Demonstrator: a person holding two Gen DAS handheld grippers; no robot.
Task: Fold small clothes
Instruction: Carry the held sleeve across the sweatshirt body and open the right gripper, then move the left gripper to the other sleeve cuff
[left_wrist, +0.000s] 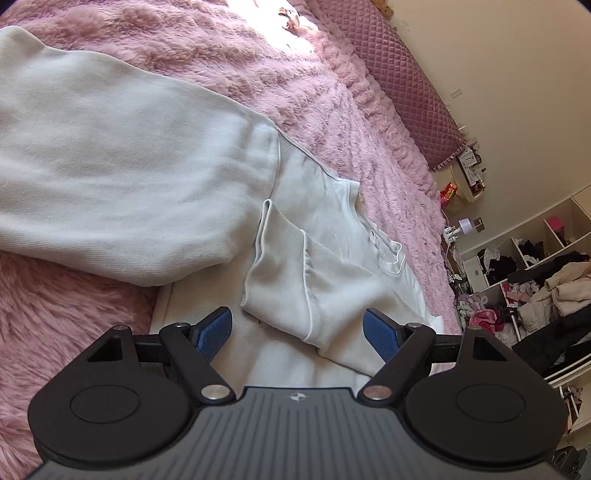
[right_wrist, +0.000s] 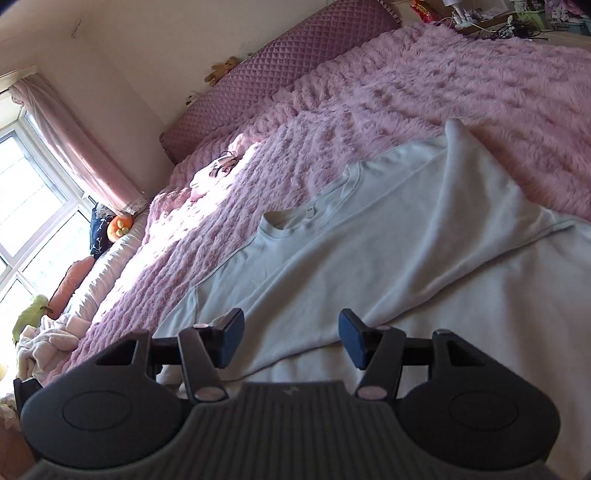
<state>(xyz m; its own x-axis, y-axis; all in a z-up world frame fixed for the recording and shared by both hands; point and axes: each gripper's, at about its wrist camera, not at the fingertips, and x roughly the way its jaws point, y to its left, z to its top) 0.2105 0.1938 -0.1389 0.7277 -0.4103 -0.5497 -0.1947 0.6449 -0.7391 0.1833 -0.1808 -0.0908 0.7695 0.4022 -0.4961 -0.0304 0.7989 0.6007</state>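
A white long-sleeved top (left_wrist: 110, 166) lies spread on a fluffy pink blanket (left_wrist: 314, 85). In the left wrist view one sleeve is folded across the body, and its ribbed cuff (left_wrist: 291, 280) lies just ahead of my left gripper (left_wrist: 297, 334). That gripper is open, its blue pads (left_wrist: 216, 332) wide apart above the fabric, gripping nothing. In the right wrist view the same top (right_wrist: 369, 236) shows its neckline and a sleeve folded over the chest. My right gripper (right_wrist: 291, 338) hovers open over the sleeve's lower edge, with cloth below the gap and no pad pressing on it.
A quilted pink headboard (right_wrist: 288, 70) and wall close the far side of the bed. A small pink garment (right_wrist: 214, 173) lies in the sunlit patch. A window with a curtain (right_wrist: 74, 147) and cushions are at the left. Cluttered white shelves with clothes (left_wrist: 535, 280) stand beyond the bed's edge.
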